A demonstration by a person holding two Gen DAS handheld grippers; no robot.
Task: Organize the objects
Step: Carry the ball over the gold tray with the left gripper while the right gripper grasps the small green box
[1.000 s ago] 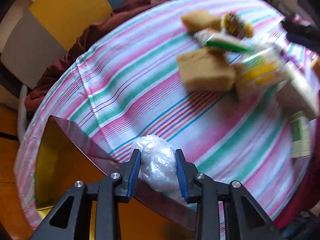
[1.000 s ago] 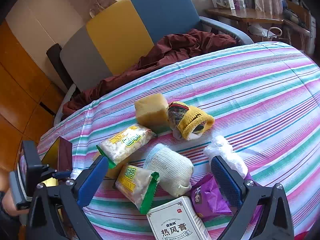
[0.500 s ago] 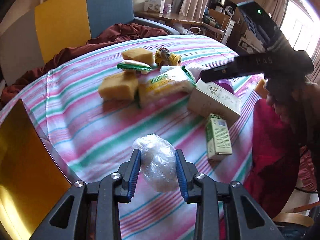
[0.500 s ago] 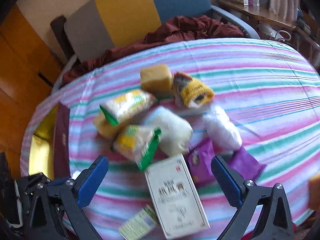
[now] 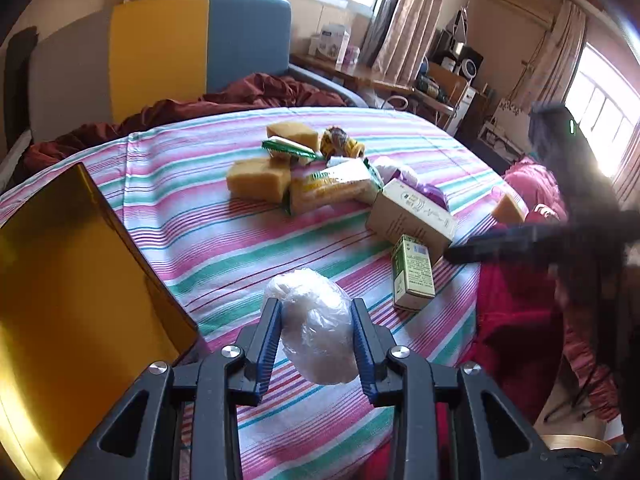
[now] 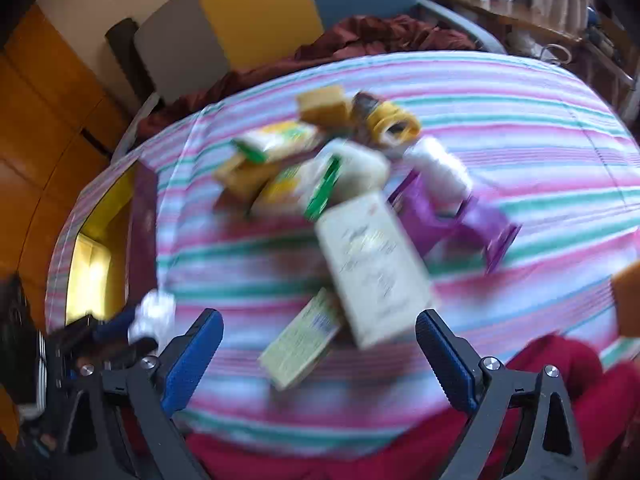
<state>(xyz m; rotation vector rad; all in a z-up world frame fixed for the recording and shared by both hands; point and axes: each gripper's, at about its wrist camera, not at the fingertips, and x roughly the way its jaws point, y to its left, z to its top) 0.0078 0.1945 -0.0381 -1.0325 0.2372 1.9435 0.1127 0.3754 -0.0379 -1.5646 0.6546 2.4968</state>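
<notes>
Left claw (image 5: pixel 316 336) grips plastic-wrapped bundle (image 5: pixel 318 330); right claw (image 6: pixel 320 354) gapes.

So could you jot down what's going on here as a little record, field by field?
surface: round table with striped cloth
left gripper: shut on a clear plastic-wrapped white bundle, held above the table edge
right gripper: open, nothing between its jaws, which have just been closing a little, above a small green box
container: gold-lined open box at the table's left edge
pile: yellow sponges, snack packets, large white box
right view: blurred by motion
</notes>
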